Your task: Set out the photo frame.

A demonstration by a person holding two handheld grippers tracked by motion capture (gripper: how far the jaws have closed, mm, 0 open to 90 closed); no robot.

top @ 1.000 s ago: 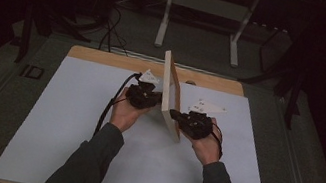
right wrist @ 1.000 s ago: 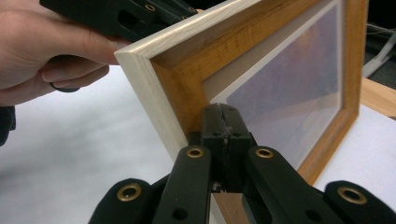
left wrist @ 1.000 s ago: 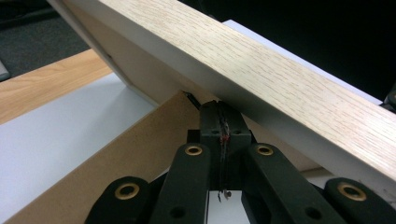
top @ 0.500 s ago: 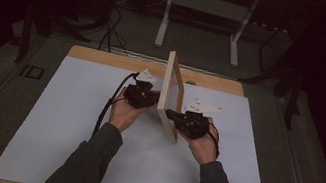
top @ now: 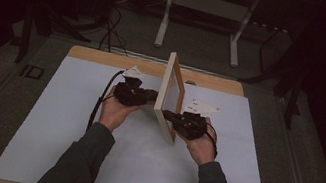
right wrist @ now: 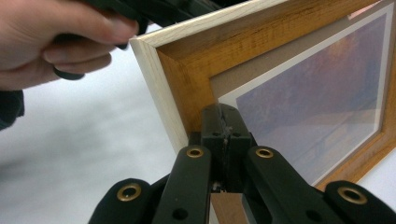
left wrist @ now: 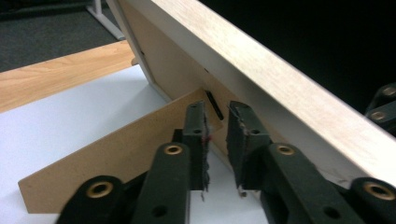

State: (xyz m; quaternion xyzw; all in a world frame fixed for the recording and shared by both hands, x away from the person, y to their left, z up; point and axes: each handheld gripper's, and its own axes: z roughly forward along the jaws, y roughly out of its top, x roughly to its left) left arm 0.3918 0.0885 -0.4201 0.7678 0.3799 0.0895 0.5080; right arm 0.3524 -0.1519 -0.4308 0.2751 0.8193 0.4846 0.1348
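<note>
1. A light wooden picture frame (top: pixel 171 93) stands upright on edge on the white table sheet (top: pixel 53 128).
2. The black left gripper (top: pixel 150 97) sits just behind it.
3. The black right gripper (top: pixel 169 117) meets its front lower edge.

picture frame (right wrist: pixel 299 93) cut off at right, print blurred

Both forearms wear dark grey-green sleeves (top: pixel 80 158). Each black hand-held gripper, left (top: pixel 152 96) and right (top: pixel 167 116), carries a pale grey three-cornered plate (top: pixel 134 72) and trails a black cable (top: pixel 101 98). Brass-ringed rivets (right wrist: pixel 194 152) dot the jaw arms, brightest near six o'clock in both gripper views.
</note>
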